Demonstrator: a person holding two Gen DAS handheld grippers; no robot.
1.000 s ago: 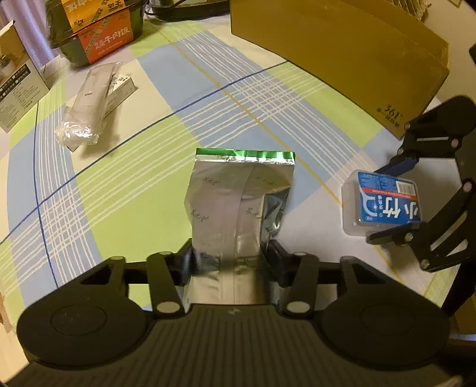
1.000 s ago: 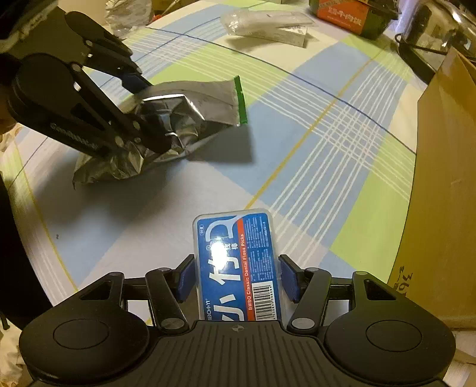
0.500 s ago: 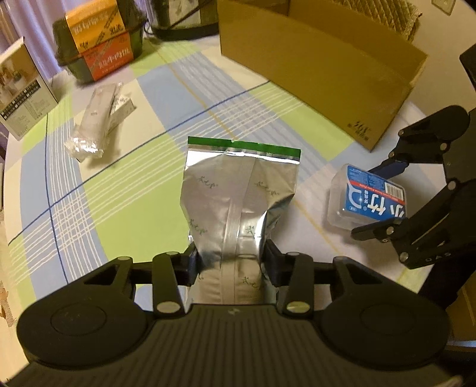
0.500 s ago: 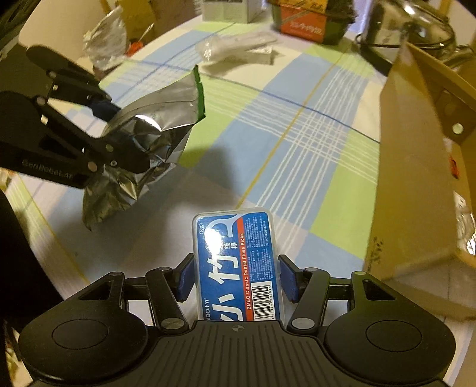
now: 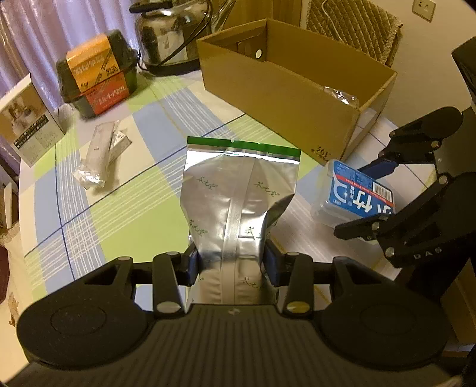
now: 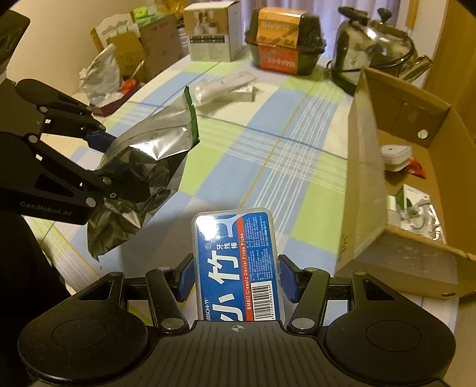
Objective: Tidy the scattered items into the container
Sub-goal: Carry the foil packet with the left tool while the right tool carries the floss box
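Pinching the foil pouch (image 5: 238, 202) low at its base, the left tongs (image 5: 232, 265) hold it upright above the desk (image 5: 142, 184). The right tongs (image 6: 236, 281) clamp the floss-pick case (image 6: 236, 262) by its sides — both lifted, just short of the cardboard box (image 6: 366, 190), probably for dropping in.

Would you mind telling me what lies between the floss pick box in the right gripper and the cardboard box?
Nothing: in the right wrist view only bare checked tablecloth separates the floss pick box from the cardboard box.

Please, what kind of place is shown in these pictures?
Probably a home dining room: a table with a checked tablecloth, a steel kettle, packaged food and a curtain behind.
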